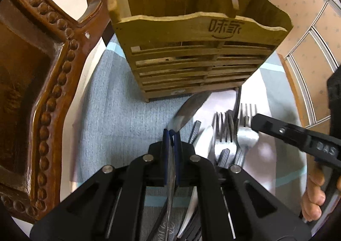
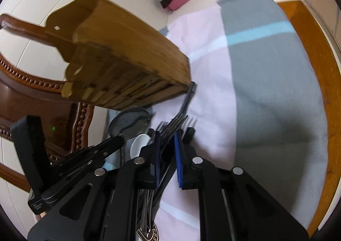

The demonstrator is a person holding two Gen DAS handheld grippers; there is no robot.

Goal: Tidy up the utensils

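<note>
My left claw (image 1: 172, 134) is clamped on the neck of a large shiny steel spoon (image 1: 187, 111), blue ribbed pads (image 1: 165, 145) pinching it, polished oval bowl pointing ahead at the foot of the slatted bamboo utensil caddy (image 1: 191, 57). The caddy stands upright on the surface, wavy-cut top edge, burnt-in logo on the front panel, horizontal slats below, a curved divider inside. To the right of the spoon lies the loose pile: silver metal forks (image 1: 226, 134) with long tines, a small white rounded spoon (image 1: 204, 140), some dark flat handles mixed in, overlapping, can't separate them all. My right claw (image 2: 167, 145) is parted, blue ribbed pads (image 2: 178, 160) straddling the fork tines (image 2: 172, 125); contact with the metal can't be told, that view is motion-blurred. In the left view the right claw's black plastic finger (image 1: 275, 128) sits just beside the fork tines. One thin dark handle (image 2: 188, 96) reaches to the caddy's bottom corner. Everything rests on a soft woven cloth (image 1: 119, 108) in grey, pale pink and light blue bands. A carved glossy brown wooden chair (image 1: 53, 83) with beaded trim stands left of the caddy.
</note>
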